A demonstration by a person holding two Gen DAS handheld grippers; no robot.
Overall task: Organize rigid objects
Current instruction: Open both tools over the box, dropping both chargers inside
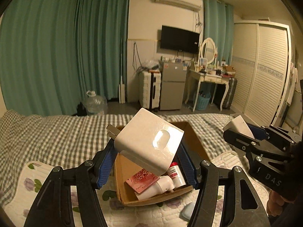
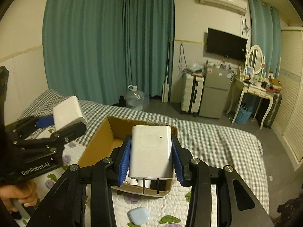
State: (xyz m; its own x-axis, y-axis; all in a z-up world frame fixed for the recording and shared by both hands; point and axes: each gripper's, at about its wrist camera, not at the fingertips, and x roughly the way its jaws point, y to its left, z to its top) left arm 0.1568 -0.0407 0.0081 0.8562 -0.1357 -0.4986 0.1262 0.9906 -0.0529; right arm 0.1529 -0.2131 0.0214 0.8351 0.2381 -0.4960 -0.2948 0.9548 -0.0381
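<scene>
My left gripper [image 1: 148, 162] is shut on a white plug adapter [image 1: 149, 141], held tilted above an open cardboard box [image 1: 197, 141] on the bed. The box holds a red card [image 1: 142, 181], a white bottle [image 1: 162, 186] and a red-and-white tube [image 1: 176, 174]. My right gripper [image 2: 151, 164] is shut on a second white plug adapter [image 2: 151, 151], prongs toward me, above the same box [image 2: 98, 143]. Each gripper shows in the other's view: the right one [image 1: 244, 132] and the left one [image 2: 64, 121].
The box sits on a floral quilted mat [image 2: 170, 204] over a grey checked bedspread [image 2: 217, 143]. A pale blue small case [image 2: 140, 216] lies on the mat in front of the box. Beyond the bed are a water jug [image 2: 135, 96], fridge and dressing table.
</scene>
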